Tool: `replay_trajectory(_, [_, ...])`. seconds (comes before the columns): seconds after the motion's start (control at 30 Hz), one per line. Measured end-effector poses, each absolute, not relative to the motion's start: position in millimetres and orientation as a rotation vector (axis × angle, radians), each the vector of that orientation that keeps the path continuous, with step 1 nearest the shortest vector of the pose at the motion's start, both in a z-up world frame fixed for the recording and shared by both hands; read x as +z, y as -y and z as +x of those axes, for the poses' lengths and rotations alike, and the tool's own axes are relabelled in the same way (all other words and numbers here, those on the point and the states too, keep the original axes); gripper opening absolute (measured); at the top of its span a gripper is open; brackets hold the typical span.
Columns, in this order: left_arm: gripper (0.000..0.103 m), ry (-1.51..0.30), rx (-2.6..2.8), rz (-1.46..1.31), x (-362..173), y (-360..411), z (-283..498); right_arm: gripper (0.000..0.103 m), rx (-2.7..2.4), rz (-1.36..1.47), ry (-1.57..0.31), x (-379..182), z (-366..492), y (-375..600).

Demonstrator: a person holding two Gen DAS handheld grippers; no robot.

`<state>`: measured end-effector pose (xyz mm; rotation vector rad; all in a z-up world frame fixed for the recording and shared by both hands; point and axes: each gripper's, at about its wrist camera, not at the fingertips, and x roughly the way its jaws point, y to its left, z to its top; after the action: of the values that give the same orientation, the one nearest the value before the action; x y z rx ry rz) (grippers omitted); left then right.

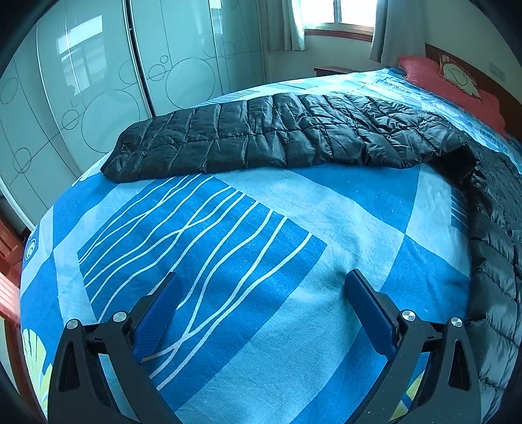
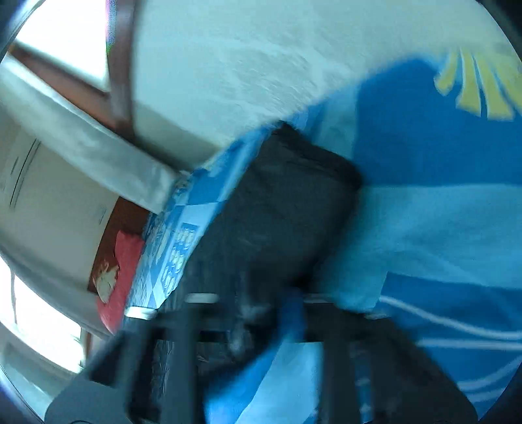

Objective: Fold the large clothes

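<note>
A black quilted jacket [image 1: 277, 137] lies on the blue patterned bed sheet [image 1: 293, 228], one long part stretched across the far side and the rest running down the right edge. My left gripper [image 1: 261, 293] hovers over bare sheet short of it, blue fingers [image 1: 163, 310] wide apart and open, nothing between them. The right wrist view is heavily blurred. There the jacket [image 2: 277, 212] reaches down to my right gripper [image 2: 264, 313], whose fingers are together and look shut on the jacket's near edge.
Glossy wardrobe doors [image 1: 98, 98] stand beyond the bed's left side. A red pillow [image 1: 450, 81] lies at the headboard, under a curtained window [image 1: 339, 16]. Bare sheet stretches between the left gripper and the jacket. The bed's edge [image 2: 202, 182] runs close to the jacket.
</note>
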<state>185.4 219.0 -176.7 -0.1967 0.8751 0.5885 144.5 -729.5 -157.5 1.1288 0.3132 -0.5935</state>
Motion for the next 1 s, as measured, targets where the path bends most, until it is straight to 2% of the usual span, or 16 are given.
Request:
replay_trajectory(0.27, [0.099,-0.871,0.593,-0.192,-177,-218,185,0.007,-0.477,0.734,-0.31,-64,197,636])
replay_trajectory(0.47, [0.099,-0.87,0.593,-0.194,-177,-218,185,0.007,-0.269,0.574,-0.38,-28,278,524])
replay_trajectory(0.77, [0.099,-0.868,0.59,-0.198,-177,-219,185,0.007,-0.01,0.364,-0.548,-42,384,326])
replay_trajectory(1.0, [0.099,-0.863,0.588,-0.202,-177,-220,184,0.007,0.141,0.271,-0.655,-65,413,201])
